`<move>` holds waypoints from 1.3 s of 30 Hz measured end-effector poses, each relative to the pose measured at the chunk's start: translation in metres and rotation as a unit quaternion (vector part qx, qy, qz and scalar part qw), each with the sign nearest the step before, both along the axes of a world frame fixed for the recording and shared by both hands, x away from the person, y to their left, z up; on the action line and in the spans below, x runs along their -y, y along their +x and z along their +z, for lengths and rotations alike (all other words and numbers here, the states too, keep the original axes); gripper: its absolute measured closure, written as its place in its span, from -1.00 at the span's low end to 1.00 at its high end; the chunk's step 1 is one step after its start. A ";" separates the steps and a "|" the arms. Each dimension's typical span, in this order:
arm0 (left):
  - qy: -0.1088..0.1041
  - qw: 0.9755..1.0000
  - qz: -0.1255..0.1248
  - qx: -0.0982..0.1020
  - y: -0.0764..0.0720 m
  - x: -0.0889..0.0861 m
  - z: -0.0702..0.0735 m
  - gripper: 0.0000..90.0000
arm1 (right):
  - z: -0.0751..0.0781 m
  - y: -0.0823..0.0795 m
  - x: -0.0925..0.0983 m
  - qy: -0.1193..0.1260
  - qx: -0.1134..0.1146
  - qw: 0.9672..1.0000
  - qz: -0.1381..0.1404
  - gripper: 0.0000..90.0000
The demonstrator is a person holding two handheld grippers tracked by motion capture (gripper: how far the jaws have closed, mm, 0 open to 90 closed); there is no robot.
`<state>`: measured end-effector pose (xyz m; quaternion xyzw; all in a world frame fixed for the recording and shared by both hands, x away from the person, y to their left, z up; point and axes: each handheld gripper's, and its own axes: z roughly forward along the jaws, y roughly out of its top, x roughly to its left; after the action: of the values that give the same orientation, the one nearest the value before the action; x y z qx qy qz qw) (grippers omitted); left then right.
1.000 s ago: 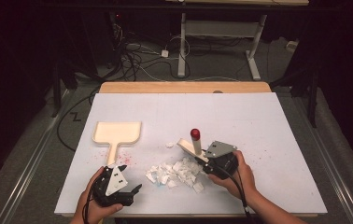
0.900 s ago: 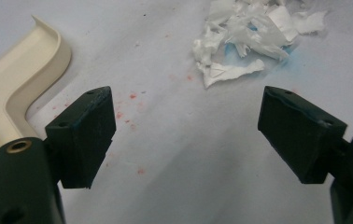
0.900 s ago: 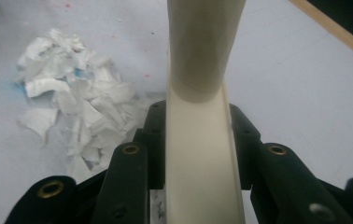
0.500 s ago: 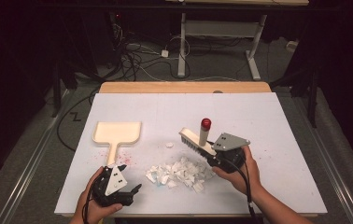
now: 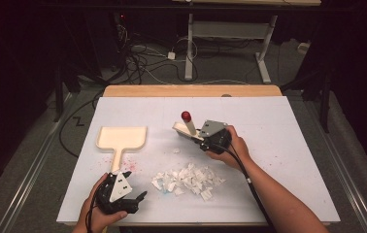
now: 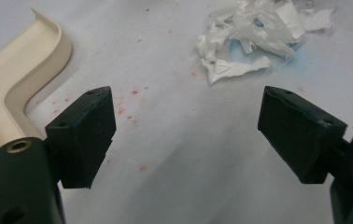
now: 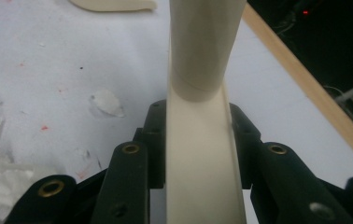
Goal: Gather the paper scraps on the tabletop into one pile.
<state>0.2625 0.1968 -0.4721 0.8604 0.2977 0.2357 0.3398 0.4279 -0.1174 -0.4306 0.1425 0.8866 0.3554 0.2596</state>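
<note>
A cream dustpan (image 5: 122,137) lies flat at the left of the white sheet, and its handle edge (image 6: 20,79) appears in the left gripper view. A pile of white paper scraps (image 5: 187,178) (image 6: 254,32) sits near the front middle. My right gripper (image 5: 199,137) (image 7: 198,135) is beyond the pile, shut on a cream brush (image 5: 190,125) (image 7: 202,56) with a red knob on its handle. My left gripper (image 5: 135,200) (image 6: 186,126) rests at the front left, open, with nothing between its jaws.
A lone scrap (image 5: 175,151) (image 7: 105,102) lies between pile and brush. Red specks dot the sheet near the dustpan handle. The wooden table edge (image 5: 191,91) runs along the far side, with cables and desk legs on the floor behind it.
My right gripper has lifted the brush off the scrap pile and carried it away from me toward the middle of the sheet. The left gripper has stayed put.
</note>
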 end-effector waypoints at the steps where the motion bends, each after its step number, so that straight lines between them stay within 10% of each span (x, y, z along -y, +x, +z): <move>1: 0.000 1.000 0.000 0.000 0.000 0.000 0.000 -0.60 | 0.000 0.000 0.000 0.000 0.000 1.000 0.000 0.50; 12: -0.004 1.000 0.003 -0.003 -0.002 0.001 0.001 -0.60 | 0.001 -0.043 -0.006 -0.014 -0.046 0.987 0.155 0.50; 18: -0.001 1.000 -0.001 0.003 -0.001 0.002 0.001 -0.60 | 0.009 -0.059 0.005 -0.010 -0.048 0.981 0.190 0.50; 31: -0.008 1.000 0.007 0.001 -0.001 -0.001 0.002 -0.60 | 0.043 -0.061 0.020 0.069 -0.015 0.990 0.125 0.50; 39: -0.029 0.999 0.028 0.027 -0.003 -0.014 0.011 -0.60 | 0.052 -0.097 0.005 0.109 -0.063 0.983 0.132 0.50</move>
<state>0.2599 0.2106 -0.4615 0.8346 0.3195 0.2598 0.3659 0.3310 -0.1220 -0.3789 0.0739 0.8684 0.4709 0.1368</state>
